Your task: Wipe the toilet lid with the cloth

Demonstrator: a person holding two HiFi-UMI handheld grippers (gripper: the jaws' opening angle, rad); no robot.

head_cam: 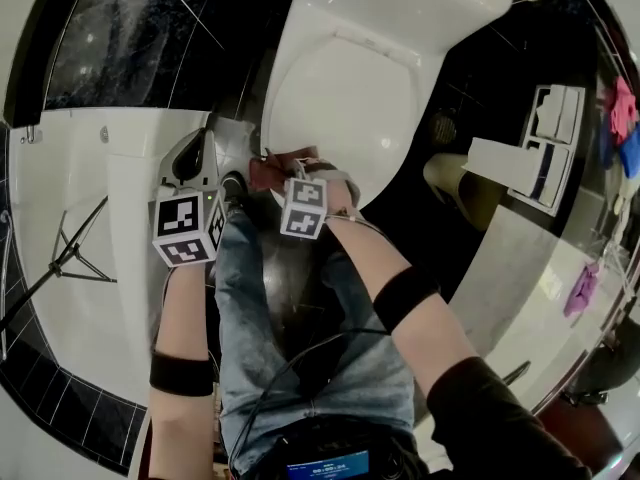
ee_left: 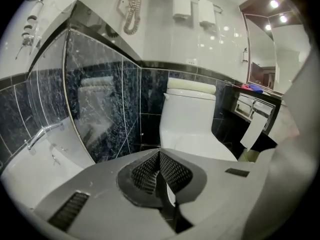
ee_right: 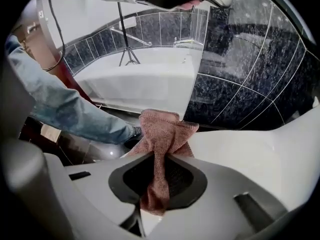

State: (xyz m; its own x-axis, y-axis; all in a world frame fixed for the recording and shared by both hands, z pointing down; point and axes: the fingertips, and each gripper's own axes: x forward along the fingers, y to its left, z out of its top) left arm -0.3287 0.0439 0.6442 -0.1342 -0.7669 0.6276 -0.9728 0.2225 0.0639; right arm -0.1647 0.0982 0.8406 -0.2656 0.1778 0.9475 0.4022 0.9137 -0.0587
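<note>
The white toilet lid [head_cam: 345,108] lies closed at the top middle of the head view. My right gripper [head_cam: 285,171] is shut on a reddish-brown cloth [head_cam: 272,171] at the lid's near left edge. In the right gripper view the cloth [ee_right: 162,139] is pinched between the jaws and bunches out over the lid [ee_right: 260,154]. My left gripper [head_cam: 205,160] hovers to the left of the toilet, shut and holding nothing. In the left gripper view its pads [ee_left: 177,173] meet, and the toilet [ee_left: 192,126] stands ahead.
A white bathtub [head_cam: 90,228] curves along the left, with a black tripod [head_cam: 70,253] in it. Dark marble tiles [head_cam: 130,38] cover the wall behind. A toilet-paper holder [head_cam: 550,138] and a bin [head_cam: 465,193] stand at the right. The person's jeans leg [head_cam: 300,348] is below.
</note>
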